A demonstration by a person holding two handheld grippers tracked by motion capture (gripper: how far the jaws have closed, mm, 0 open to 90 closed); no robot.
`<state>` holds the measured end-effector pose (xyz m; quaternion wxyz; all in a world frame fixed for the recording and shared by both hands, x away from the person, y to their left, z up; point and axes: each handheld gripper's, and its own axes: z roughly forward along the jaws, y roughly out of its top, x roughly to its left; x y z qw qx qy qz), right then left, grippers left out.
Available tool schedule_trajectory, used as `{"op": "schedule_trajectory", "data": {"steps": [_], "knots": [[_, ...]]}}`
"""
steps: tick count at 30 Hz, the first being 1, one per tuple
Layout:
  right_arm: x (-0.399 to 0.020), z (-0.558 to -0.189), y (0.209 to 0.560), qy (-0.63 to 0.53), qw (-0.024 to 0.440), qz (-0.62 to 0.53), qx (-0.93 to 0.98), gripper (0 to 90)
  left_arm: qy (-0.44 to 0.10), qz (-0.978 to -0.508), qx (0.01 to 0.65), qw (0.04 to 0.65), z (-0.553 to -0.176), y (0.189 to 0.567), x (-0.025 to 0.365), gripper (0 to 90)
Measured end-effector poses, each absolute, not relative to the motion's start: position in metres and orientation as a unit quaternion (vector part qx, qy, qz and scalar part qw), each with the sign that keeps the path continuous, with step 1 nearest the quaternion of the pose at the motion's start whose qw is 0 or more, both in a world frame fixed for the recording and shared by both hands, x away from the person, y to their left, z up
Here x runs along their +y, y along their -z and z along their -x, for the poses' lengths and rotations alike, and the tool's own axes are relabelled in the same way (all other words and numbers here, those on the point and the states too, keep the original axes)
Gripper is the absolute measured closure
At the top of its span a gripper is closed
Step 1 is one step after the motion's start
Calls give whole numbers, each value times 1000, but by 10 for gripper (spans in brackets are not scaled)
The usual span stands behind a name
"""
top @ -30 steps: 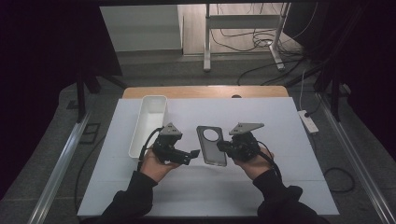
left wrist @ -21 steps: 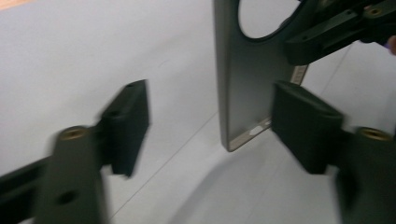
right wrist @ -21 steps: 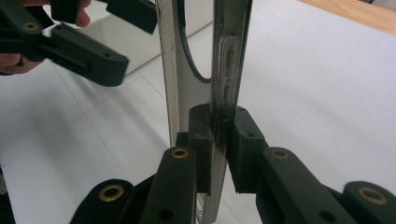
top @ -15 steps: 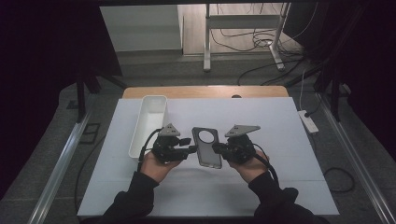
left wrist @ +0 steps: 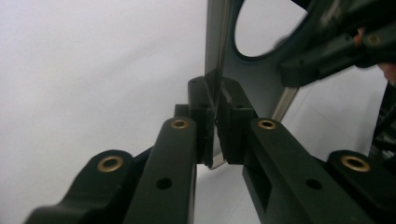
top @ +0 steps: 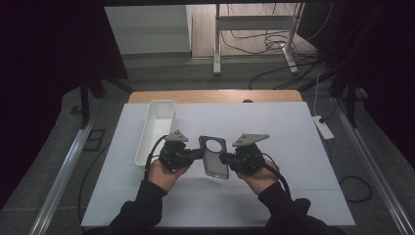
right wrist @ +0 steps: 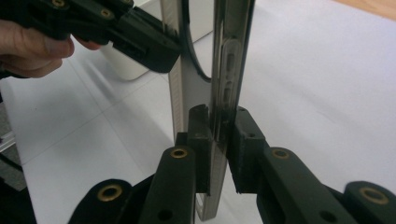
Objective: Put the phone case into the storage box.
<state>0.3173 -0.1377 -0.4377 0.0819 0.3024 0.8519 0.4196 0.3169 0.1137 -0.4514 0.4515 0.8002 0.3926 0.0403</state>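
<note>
High view: phone case [top: 215, 157] is held up off the white table [top: 293, 147] between both hands, just right of the bin [top: 155, 128]. Left gripper [top: 196, 154] bites its left long edge, right gripper [top: 226, 157] its right long edge, jaws facing each other across it. My read: a two-point hold, so the case can't swing or droop while it's carried or flexed. The case's round camera cutout points away from the person, near the top end. Left gripper view: left gripper [left wrist: 216, 100] jaws have just been closing and now sit clamped on the case [left wrist: 254, 79] rim, the thin wall running straight up between the pads. The bite is narrow, on the edge only, likely because the rim is the one part thin enough to fit. The right gripper's jaw tip shows at upper right on the far rim, beside the cutout. Right gripper view: right gripper [right wrist: 217, 123] is likewise pinched on the case [right wrist: 229, 56] side wall, button slots visible just above the pads. The left gripper [right wrist: 169, 44] grips the opposite wall beyond, with the hand [right wrist: 32, 49] behind it. The bin [right wrist: 126, 67] sits behind them on the table.
</note>
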Motion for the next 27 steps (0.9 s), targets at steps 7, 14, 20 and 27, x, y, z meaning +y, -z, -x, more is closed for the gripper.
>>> {"op": "schedule_trajectory", "data": {"steps": [7, 14, 20, 27], "knots": [[-127, -311, 439, -417, 74, -273, 864, 683, -60, -800, 408, 435, -317, 451, 112, 887], [-133, -313, 438, -417, 75, -279, 862, 564, -76, -793, 422, 434, -317, 447, 117, 887], [-138, -309, 436, -415, 78, -272, 865, 483, -82, -791, 426, 432, -318, 444, 119, 887], [-152, -308, 432, -409, 76, -281, 865, 411, -88, -791, 424, 432, -320, 439, 124, 886]]}}
